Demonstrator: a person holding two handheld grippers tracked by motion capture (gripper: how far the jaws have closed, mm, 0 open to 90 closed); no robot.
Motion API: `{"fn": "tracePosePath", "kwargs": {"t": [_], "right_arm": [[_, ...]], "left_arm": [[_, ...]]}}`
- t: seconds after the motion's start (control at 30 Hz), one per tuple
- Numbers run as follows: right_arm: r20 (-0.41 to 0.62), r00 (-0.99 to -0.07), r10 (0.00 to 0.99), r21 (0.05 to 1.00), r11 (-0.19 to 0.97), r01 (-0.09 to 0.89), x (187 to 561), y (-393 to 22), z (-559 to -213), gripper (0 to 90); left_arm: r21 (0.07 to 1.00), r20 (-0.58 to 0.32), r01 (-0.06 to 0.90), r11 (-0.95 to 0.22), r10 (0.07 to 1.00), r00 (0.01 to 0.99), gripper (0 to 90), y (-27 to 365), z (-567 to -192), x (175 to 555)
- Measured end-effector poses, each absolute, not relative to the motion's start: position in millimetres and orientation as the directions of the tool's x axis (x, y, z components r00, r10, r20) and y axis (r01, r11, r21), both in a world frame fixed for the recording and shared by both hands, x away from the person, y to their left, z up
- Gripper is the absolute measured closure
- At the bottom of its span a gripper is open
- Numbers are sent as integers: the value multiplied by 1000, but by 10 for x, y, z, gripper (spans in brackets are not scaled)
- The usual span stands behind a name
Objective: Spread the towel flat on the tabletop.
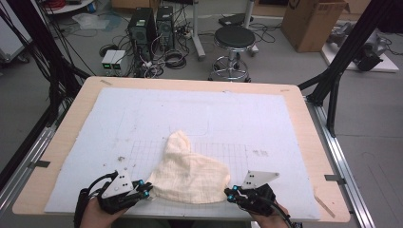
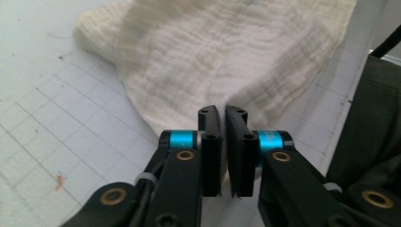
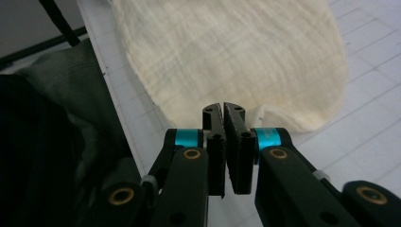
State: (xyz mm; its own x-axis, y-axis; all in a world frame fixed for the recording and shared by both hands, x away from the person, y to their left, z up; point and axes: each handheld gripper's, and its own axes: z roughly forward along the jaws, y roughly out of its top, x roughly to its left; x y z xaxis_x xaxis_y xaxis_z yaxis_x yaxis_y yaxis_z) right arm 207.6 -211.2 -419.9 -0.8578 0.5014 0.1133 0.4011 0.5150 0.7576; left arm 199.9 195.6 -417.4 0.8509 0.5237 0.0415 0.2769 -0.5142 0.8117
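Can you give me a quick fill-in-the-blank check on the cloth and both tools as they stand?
1. The cream cloth lies on a white mat printed with a ____.
2. The left tool is at the cloth's ____ near corner.
3. Between the right tool's jaws there is a ____ gap.

Missing words: grid; left; narrow

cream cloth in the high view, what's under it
The cream cloth lies on the white gridded mat, which rests on the wooden table. Grid lines run up to its edges; whatever lies beneath the bunched fabric is hidden.
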Motion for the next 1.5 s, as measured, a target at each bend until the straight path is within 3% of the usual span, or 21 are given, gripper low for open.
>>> {"fn": "tracePosePath", "kwargs": {"t": [0.13,0.37,0.53,0.73,0.8,0.93,1.03,1.27,1.5], "right_arm": [[151,-865,478,791,467,395,2100,-2137,-4131,709],[113,-861,497,824,438,360,2423,-2105,-3966,622],[90,-859,504,825,446,348,2777,-1986,-3973,567],[108,-872,478,796,484,363,3009,-1865,-4113,520],[113,-877,466,767,521,376,3045,-1814,-4183,534],[125,-886,447,714,579,393,3042,-1760,-4262,786],[113,-891,441,712,590,382,2972,-1775,-4234,844],[101,-896,432,763,544,349,2668,-1899,-4054,845],[97,-913,396,742,583,332,2368,-1870,-4117,833]], "left_arm": [[832,14,279,-480,520,854,648,1998,-4130,2010],[852,-28,302,-428,539,842,529,1968,-4024,2341],[856,-56,325,-402,553,831,487,1865,-4039,2639],[803,-42,350,-483,539,841,482,1693,-4184,2815],[773,-30,363,-521,540,841,521,1641,-4252,2835],[735,0,366,-571,540,842,728,1601,-4342,2812],[737,13,358,-574,540,841,853,1629,-4337,2768],[771,-4,342,-537,532,847,867,1743,-4245,2546],[785,-63,356,-507,506,860,840,1857,-4220,2380]]}}
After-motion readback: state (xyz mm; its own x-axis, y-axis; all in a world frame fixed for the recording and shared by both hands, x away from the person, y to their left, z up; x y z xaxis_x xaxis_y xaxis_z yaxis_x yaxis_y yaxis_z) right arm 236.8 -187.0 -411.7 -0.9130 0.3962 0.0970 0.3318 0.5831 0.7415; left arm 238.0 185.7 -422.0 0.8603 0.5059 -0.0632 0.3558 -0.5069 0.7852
